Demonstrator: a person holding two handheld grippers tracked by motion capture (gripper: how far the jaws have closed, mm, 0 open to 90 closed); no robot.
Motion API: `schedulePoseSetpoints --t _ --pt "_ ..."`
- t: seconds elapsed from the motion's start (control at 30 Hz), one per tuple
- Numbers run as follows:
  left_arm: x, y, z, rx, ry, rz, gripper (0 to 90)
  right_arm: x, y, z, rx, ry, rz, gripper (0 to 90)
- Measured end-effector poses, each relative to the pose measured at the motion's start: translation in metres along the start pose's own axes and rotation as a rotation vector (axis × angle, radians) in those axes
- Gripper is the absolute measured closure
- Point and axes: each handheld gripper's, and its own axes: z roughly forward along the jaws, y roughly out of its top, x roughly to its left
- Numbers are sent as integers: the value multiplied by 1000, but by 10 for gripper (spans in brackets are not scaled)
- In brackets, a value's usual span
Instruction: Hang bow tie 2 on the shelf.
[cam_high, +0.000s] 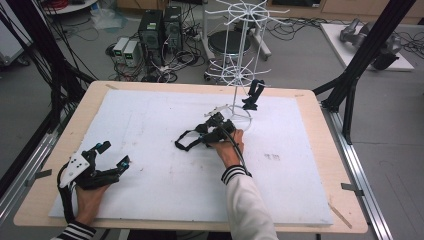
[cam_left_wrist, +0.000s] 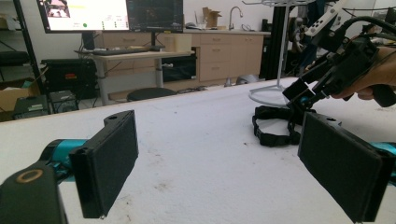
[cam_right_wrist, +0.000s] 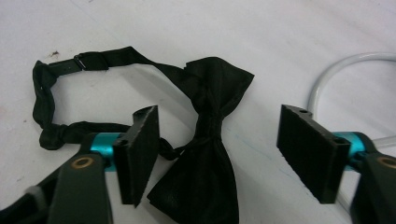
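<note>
Black padded jaws of the right tool (cam_right_wrist: 217, 158) stand partly open on either side of the bow tie (cam_right_wrist: 210, 140), which lies flat on the white surface (cam_right_wrist: 280, 37); the pads do not press on the fabric, so nothing is gripped yet. Straddling the knot at the middle of the bow appears deliberate: that is the narrowest and firmest part, and closing there should lift both wings evenly. The neck strap (cam_right_wrist: 70, 93) trails away in a loop on the surface, clear of the jaws, which should keep it from being pinched along with the knot. In the high view the right tool (cam_high: 212, 131) sits just beside the ring base of the white wire display stand (cam_high: 235, 75), where another dark item (cam_high: 254, 95) already hangs from a hook; the bow tie is probably meant for a hook as well. The left tool (cam_high: 112, 152) rests near the front left corner of the surface, jaws wide open and holding nothing, well apart from the work and likely parked until needed.
</note>
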Motion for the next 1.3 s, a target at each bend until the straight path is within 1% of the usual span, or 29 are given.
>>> schedulePoseSetpoints --t 0.1,0.23,0.3,0.33,0.37,0.43,0.53,0.7,0.77,0.87,0.97,1.07,1.3 --pt "0 0 0 2 -1 2 126 0 2 2 3 5 20 342" --pt "0 0 0 1 0 3 126 0 5 4 5 4 23 344" --pt "0 0 0 1 0 3 126 1 6 4 -3 18 32 343" --pt "0 0 0 1 0 3 126 1 7 3 -10 23 24 343" --pt "0 0 0 1 0 3 126 2 7 2 -12 22 20 343" --pt "0 0 0 2 -1 3 126 2 7 2 1 14 11 344" --pt "0 0 0 2 -1 3 126 1 6 3 13 4 33 347" --pt "0 0 0 0 0 3 126 -2 5 7 20 4 34 398" --pt "0 0 0 1 0 3 126 -2 5 8 24 0 42 402" --pt "0 0 0 1 0 3 126 -3 5 9 31 9 58 424" --pt "0 0 0 0 0 3 126 -3 4 11 49 12 58 436" --pt "0 0 0 0 0 2 126 -2 4 13 67 6 59 470" --pt "0 0 0 -1 0 1 126 -1 3 15 83 17 61 540"
